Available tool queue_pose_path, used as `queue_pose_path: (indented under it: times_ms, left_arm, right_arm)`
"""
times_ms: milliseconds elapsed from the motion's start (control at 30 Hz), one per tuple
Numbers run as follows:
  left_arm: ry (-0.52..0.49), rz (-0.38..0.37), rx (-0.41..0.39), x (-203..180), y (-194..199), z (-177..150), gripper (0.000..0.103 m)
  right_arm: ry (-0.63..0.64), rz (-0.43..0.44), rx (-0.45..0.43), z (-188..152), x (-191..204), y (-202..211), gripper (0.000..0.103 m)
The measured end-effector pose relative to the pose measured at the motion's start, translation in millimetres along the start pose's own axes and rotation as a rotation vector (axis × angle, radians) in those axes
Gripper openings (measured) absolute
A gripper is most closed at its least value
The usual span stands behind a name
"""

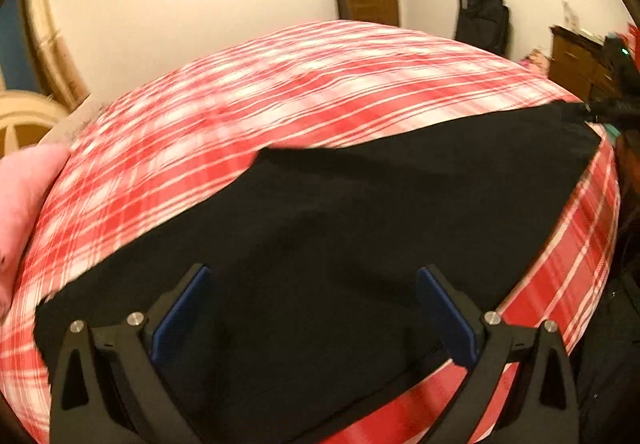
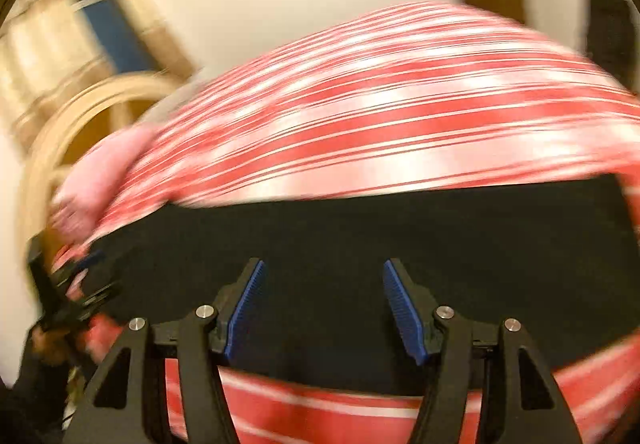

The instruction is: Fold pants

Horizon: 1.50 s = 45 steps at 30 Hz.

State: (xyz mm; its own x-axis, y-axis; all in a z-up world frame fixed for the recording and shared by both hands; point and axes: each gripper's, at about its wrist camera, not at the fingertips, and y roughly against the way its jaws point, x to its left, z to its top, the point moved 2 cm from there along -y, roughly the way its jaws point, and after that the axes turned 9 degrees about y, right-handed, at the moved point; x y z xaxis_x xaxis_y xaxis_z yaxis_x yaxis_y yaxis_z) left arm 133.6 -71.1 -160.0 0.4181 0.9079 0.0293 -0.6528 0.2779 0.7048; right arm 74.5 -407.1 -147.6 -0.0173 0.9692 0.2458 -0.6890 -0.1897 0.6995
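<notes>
— Both grippers, left (image 1: 312, 308) and right (image 2: 322, 304), gape wide, holding nothing; black pants (image 1: 340, 224) lie below on my plaid bed (image 1: 280, 83).

— Pinch the six-o'clock hem squarely; lift evenly.

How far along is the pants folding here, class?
Done: the black pants lie spread flat on the plaid bed, possibly already folded once, though that cannot be confirmed. In hand: nothing; the left gripper and right gripper are both open above the cloth. Left: grip an edge and fold the pants smaller.
</notes>
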Motion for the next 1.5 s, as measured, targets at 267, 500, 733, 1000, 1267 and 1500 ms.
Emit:
queue_pose_path:
  times_ms: [267,500,733,1000,1267,1500]
  left_arm:
    - [-0.063,-0.055,0.022,-37,-24,11,0.103]
    - [-0.079,-0.05,0.058,-45,-36,9,0.103]
    - [-0.073,-0.048,0.077,-44,-39,6,0.103]
    - [-0.078,-0.068,0.074,-50,-38,5,0.103]
    - [-0.058,-0.084,0.046,-45,-31,8,0.103]
    - [-0.038,-0.065,0.06,-40,-39,3,0.103]
  right_arm:
    - [-0.203,-0.364,-0.001,7,-177,36,0.052]
    - [-0.154,-0.36,0.019,25,-205,2,0.05]
    - [-0.145,-0.332,0.012,34,-207,-12,0.008]
    - [-0.22,-0.331,0.028,27,-223,-11,0.034]
    - [-0.251,-0.227,0.068,-6,-214,31,0.052]
    - [-0.219,-0.249,0.134,-32,-203,23,0.052]
